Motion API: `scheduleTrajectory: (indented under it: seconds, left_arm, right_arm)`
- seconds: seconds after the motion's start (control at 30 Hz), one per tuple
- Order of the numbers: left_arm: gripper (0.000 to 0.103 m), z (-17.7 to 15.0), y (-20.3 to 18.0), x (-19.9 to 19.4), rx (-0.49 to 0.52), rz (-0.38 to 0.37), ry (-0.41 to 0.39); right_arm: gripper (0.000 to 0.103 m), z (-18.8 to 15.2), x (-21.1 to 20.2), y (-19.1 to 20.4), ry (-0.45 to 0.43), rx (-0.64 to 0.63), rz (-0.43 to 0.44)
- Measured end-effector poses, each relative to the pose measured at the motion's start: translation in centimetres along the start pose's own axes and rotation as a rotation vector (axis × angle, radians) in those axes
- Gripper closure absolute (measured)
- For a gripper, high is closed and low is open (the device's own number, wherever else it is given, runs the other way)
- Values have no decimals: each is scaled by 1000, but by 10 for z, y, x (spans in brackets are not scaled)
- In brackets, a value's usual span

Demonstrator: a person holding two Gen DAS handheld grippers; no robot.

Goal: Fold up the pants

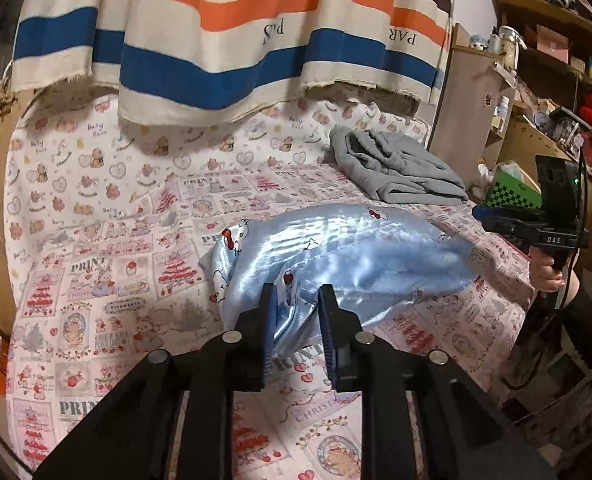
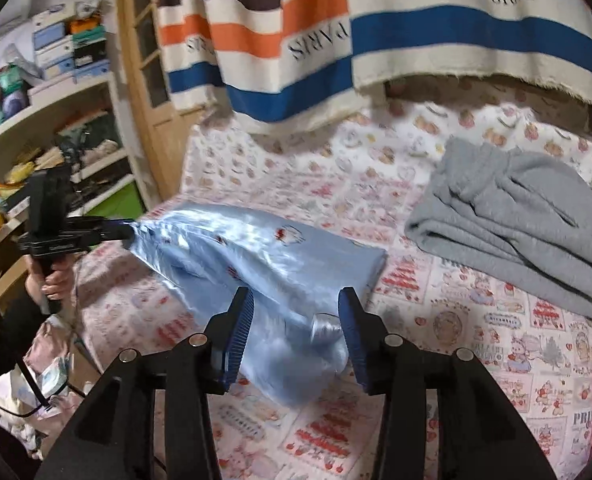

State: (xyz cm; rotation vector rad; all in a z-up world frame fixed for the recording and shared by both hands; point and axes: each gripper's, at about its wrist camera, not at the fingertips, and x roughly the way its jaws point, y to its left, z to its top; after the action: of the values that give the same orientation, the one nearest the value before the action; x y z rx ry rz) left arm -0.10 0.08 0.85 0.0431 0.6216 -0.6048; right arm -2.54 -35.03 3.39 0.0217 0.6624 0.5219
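Shiny light-blue satin pants (image 1: 336, 252) with small cartoon prints lie on the patterned bed sheet (image 1: 116, 240). My left gripper (image 1: 296, 300) has its jaws partly closed around a bunched end of the pants, and that end is lifted, as the right wrist view (image 2: 132, 230) shows. My right gripper (image 2: 294, 308) is open wide, with the other end of the pants (image 2: 280, 264) lying loose between its fingers. It also shows at the right in the left wrist view (image 1: 480, 212), beside the blurred edge of the fabric.
Folded grey pants (image 1: 396, 168) lie at the back right of the bed, also in the right wrist view (image 2: 516, 220). A striped curtain (image 1: 236, 32) hangs over the bed's far edge. Cluttered shelves (image 1: 556, 80) stand to the right of the bed.
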Motion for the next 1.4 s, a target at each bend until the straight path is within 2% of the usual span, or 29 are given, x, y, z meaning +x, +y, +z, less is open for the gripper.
scheduleTrajectory:
  seconds: [0.13,0.2,0.27,0.33,0.37,0.43,0.5,0.53,0.6,0.63,0.67,0.7,0.73,0.77,0.83,0.87,1.0,1.13,1.23,1.27,1.3,1.33,1.37,1.4]
  left_arm:
    - [76,1,-2,-1,-7,1,-7]
    - [70,3,-2,-3,-12,8,-18]
    - [59,6,-1,-7,-17,22,-41]
    - [53,10,1,-9,-21,43,-53]
    - [48,14,2,-6,-27,71,-47]
    - [48,20,7,5,-48,94,-17]
    - [48,25,17,24,-98,107,51]
    - [49,25,22,32,-128,97,79]
    - [62,21,33,49,-184,77,129]
    - [77,19,37,57,-206,79,147]
    - [91,17,39,63,-211,82,156]
    - [96,16,41,69,-206,94,157]
    - [100,16,42,72,-201,112,150]
    - [101,18,43,74,-194,135,140]
    - [101,23,44,78,-158,182,129]
    - [101,25,44,80,-149,195,130]
    - [101,28,48,91,-127,228,150]
    - [98,23,47,93,-108,241,153]
    - [88,22,43,87,-98,252,142]
    - [82,23,42,85,-95,253,137]
    - [78,23,40,82,-91,253,130]
    - [69,24,39,78,-89,253,120]
    - [63,25,37,75,-86,255,111]
    - [60,26,36,72,-83,258,103]
  right_arm:
    - [57,-2,10,0,22,38,-17]
    - [57,-3,18,0,37,56,-7]
    - [57,-2,21,2,35,60,-27]
    - [57,2,27,3,48,63,-67]
    - [57,5,30,0,48,77,-90]
    - [56,14,38,-11,57,126,-133]
    - [56,19,49,-27,82,201,-130]
    - [56,20,56,-34,106,230,-113]
    - [56,18,76,-47,178,270,-32]
    - [56,14,85,-50,208,283,-11]
    - [60,10,94,-52,231,301,-11]
    - [81,8,98,-52,231,304,-18]
    - [93,7,101,-50,224,290,-22]
    - [100,8,101,-48,209,277,-36]
    - [100,14,101,-45,162,236,-103]
    - [100,16,104,-44,170,221,-114]
    - [100,17,117,-47,212,216,-114]
    - [100,16,118,-46,210,203,-120]
    - [97,18,113,-48,200,209,-120]
    - [88,20,111,-49,202,214,-120]
    - [74,21,109,-50,197,222,-121]
    - [67,23,106,-52,186,228,-124]
    - [54,24,102,-52,164,233,-133]
    - [49,25,98,-53,147,231,-139]
